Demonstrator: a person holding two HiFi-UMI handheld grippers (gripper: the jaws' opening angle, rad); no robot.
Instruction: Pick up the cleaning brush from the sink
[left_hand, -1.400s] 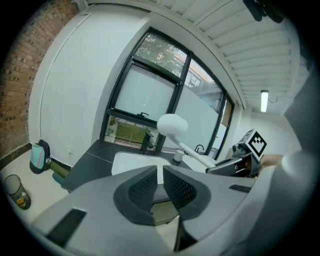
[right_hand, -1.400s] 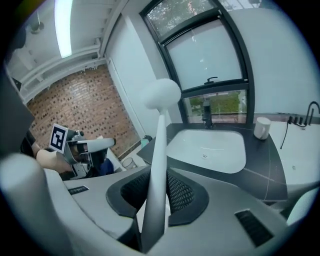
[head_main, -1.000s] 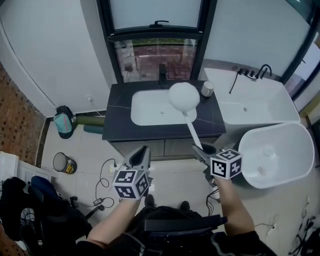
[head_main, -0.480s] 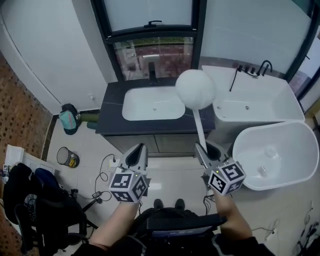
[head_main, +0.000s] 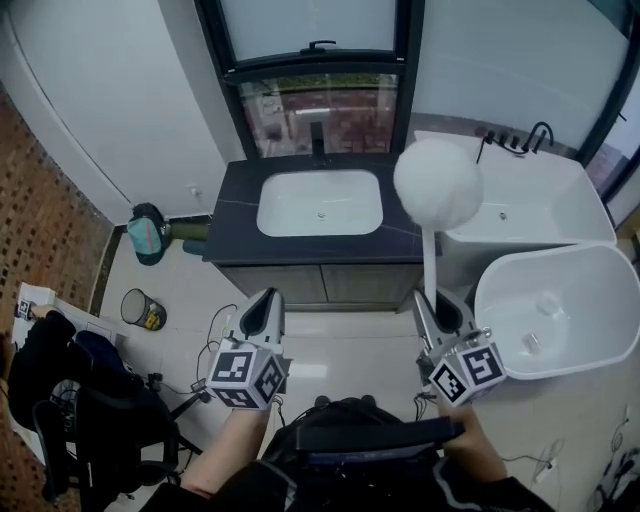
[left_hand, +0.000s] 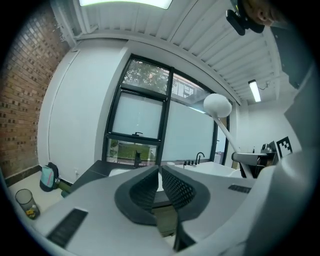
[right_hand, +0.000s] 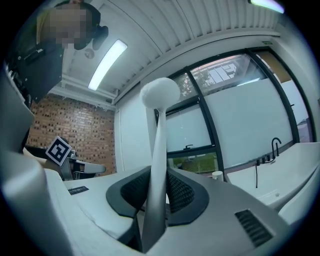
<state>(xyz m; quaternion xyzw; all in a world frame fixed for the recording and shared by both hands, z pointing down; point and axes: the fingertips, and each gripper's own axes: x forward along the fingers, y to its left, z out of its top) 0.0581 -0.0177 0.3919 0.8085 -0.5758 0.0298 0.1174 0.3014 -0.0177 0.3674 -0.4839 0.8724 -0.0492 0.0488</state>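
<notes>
The cleaning brush has a round white head (head_main: 438, 197) on a long white handle (head_main: 432, 265). It is held upright in the air, in front of the dark counter's right end and clear of the white sink (head_main: 300, 205). My right gripper (head_main: 432, 305) is shut on the lower handle, and in the right gripper view the handle (right_hand: 156, 170) runs up between the ribbed pads to the head (right_hand: 159, 95). My left gripper (head_main: 263, 305) hovers over the floor in front of the cabinet. Its jaws (left_hand: 160, 172) are shut with nothing between them.
A black faucet (head_main: 318, 135) stands behind the sink. To the right are a white bathtub (head_main: 520, 200) and a white oval tub (head_main: 560, 310). A bin (head_main: 140, 307), a green bag (head_main: 148, 235), cables (head_main: 215, 330) and a chair (head_main: 90, 400) are on the floor at left.
The brush has risen and swung right, from over the sink's right edge to beyond the counter's end. Both grippers have drawn back and up; the grip on the handle is unchanged.
</notes>
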